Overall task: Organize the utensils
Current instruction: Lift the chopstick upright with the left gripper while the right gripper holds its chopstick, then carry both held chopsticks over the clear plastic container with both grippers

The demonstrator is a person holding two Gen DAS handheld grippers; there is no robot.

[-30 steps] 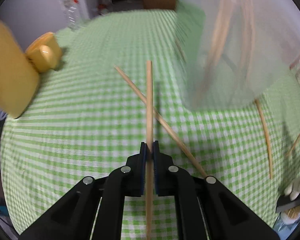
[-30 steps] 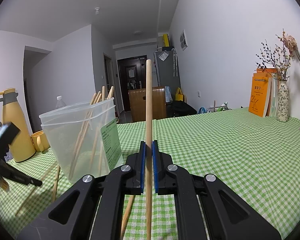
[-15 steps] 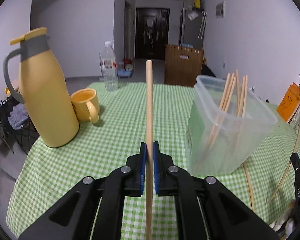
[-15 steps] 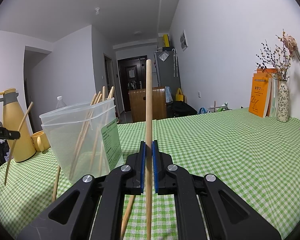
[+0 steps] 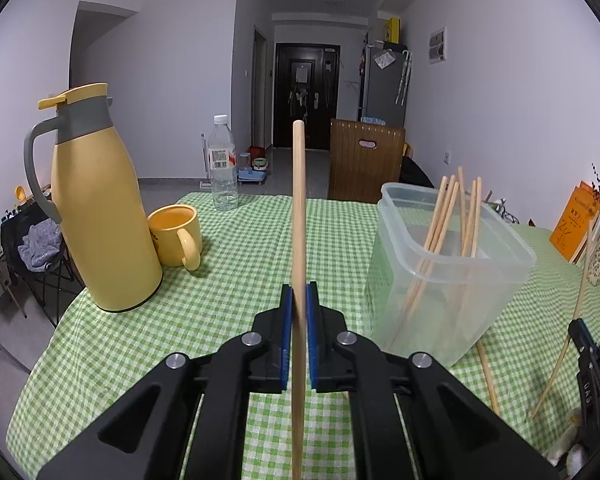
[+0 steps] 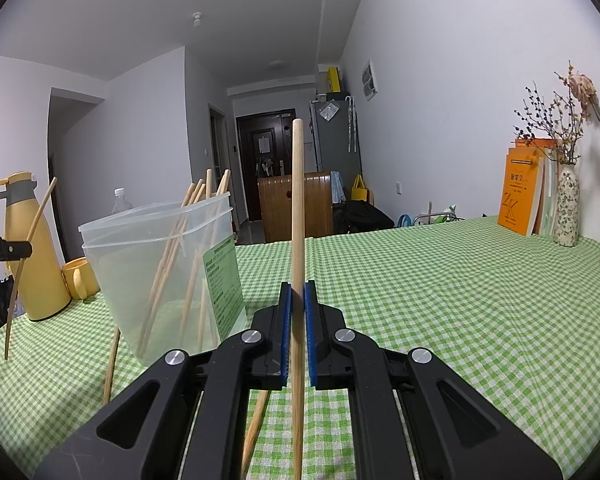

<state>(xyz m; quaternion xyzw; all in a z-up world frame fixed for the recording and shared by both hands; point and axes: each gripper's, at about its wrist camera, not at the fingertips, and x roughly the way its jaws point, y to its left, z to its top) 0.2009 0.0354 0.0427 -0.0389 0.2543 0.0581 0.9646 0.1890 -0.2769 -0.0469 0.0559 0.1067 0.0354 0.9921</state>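
Left wrist view shows the left gripper point(image 5: 298, 300) pinching one wooden chopstick point(image 5: 298, 200) between its blue pads, the stick rising upright above the green checked tablecloth point(image 5: 239, 248). Right of it stands the clear plastic container point(image 5: 444, 276) with several chopsticks point(image 5: 440, 232) leaning inside. Left of the container sit a yellow mug point(image 5: 175, 236) and a yellow thermos jug point(image 5: 99, 208). Just beside the container's right base a loose chopstick point(image 5: 487, 376) lies on the cloth. Right wrist view shows the right gripper point(image 6: 297, 300) likewise clamped on its own chopstick point(image 6: 297, 200), to the right of the container point(image 6: 163, 272).
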